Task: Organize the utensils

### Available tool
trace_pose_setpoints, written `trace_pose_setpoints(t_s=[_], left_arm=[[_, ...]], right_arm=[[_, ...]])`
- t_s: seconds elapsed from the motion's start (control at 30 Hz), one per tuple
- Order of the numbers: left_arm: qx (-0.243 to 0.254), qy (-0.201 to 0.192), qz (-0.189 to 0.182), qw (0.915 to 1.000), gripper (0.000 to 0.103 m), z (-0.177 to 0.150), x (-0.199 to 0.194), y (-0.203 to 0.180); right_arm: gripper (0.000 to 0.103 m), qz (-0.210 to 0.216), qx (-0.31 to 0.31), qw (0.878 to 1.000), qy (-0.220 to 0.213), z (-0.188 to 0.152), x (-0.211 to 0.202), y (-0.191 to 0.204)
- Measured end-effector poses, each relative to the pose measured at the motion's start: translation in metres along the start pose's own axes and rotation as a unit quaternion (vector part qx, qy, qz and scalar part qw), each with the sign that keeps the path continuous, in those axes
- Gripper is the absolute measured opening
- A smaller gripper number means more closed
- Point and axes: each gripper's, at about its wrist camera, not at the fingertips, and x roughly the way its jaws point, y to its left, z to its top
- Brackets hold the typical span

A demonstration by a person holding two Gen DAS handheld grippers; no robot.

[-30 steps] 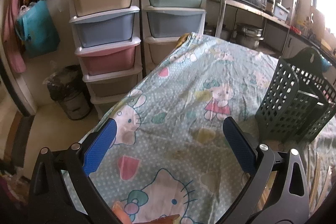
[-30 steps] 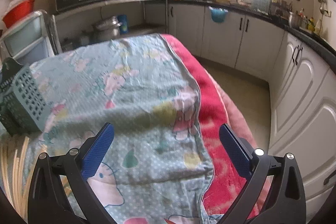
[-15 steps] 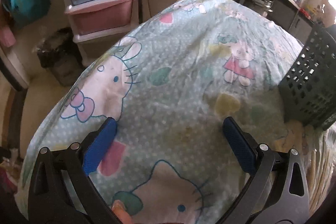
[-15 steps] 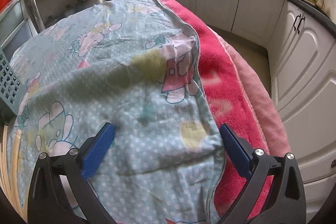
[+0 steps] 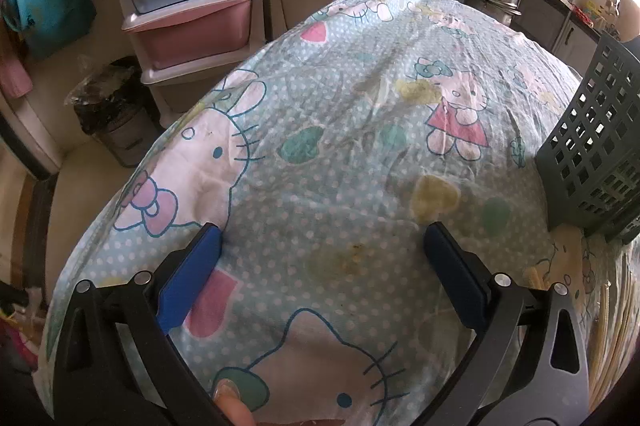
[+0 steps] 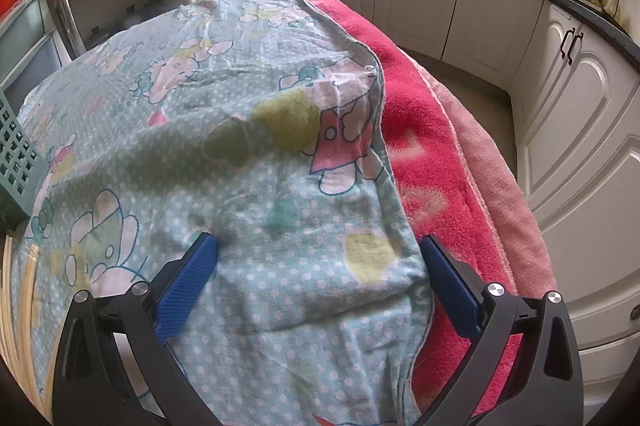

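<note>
Left gripper (image 5: 322, 240) jaws wide apart, empty, low over cartoon-print cloth (image 5: 340, 154). Right gripper (image 6: 318, 246) likewise spread, empty. Pale chopsticks (image 6: 18, 290) beside it at left. Grey utensil basket (image 5: 596, 154) farther on table.

matt printed cotton cloth (image 5: 340, 154), fuzzy red fleece blanket (image 6: 432, 146), perforated grey plastic basket (image 5: 592, 154).

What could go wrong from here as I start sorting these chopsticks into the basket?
Both the left gripper and right gripper are open and empty, low over the cartoon sheet. A fingertip could snag the loose, wrinkled cloth and drag it. The chopsticks lie at the frame's edge, easy to misjudge. The perforated basket looks light and might tip if bumped.
</note>
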Motion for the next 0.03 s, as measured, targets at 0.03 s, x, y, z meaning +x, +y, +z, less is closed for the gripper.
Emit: trace_pose_setpoints(t_s=[0.03], left_arm=[[0.0, 0.0, 0.0, 1.0, 0.093, -0.0001, -0.0001, 0.0001]], right_arm=[[0.098, 0.0, 0.0, 1.0, 0.0, -0.001, -0.0002, -0.0004]])
